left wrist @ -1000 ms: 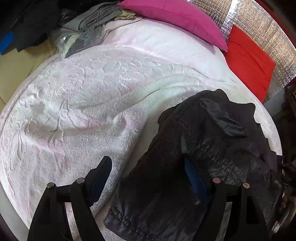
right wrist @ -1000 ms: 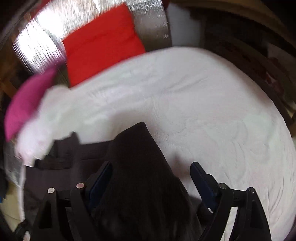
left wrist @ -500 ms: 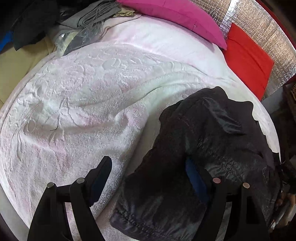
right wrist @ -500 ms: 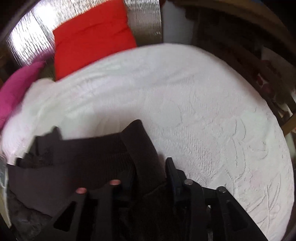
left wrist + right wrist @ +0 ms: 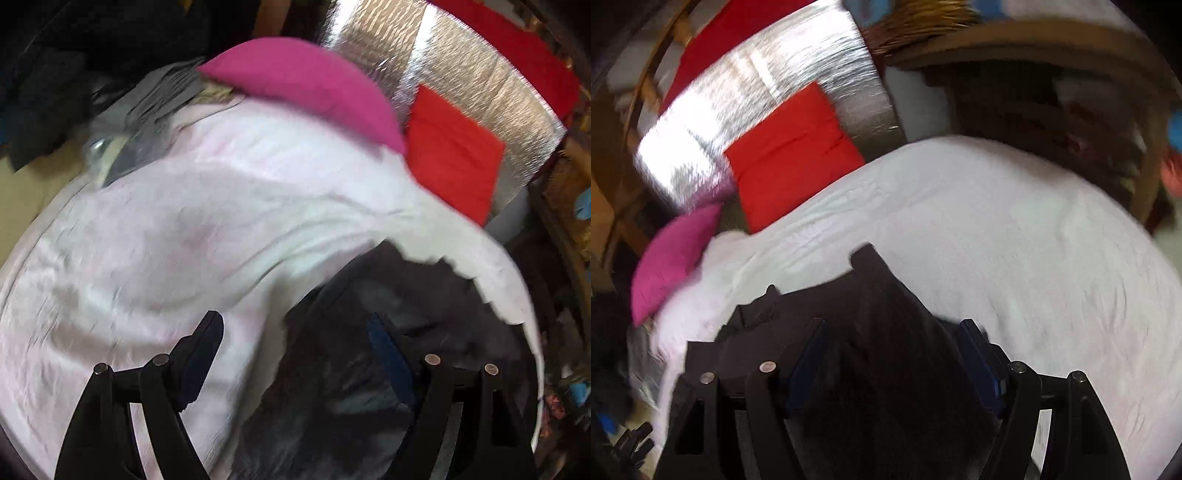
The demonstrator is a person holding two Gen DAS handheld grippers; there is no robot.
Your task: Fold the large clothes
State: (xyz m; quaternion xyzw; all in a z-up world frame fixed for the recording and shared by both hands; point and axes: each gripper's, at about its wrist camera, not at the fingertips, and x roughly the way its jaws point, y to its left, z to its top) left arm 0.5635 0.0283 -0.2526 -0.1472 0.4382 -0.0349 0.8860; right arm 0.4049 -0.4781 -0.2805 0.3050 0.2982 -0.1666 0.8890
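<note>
A large black garment lies crumpled on the white bedspread, at the lower right of the left wrist view. My left gripper is open above its left edge, with the right finger over the cloth and the left finger over the bedspread. In the right wrist view the same black garment fills the bottom centre. My right gripper is open, with a fold of the garment lying between its fingers. Both views are blurred by motion.
A magenta pillow and a red pillow lean on a silver foil headboard at the far end of the bed. A pile of grey and dark clothes lies far left. Wooden furniture stands past the bed.
My right gripper, shut on the garment half a second ago, has opened again. Both grippers have lifted and tilted up, so the pillows and headboard show lower in view.
</note>
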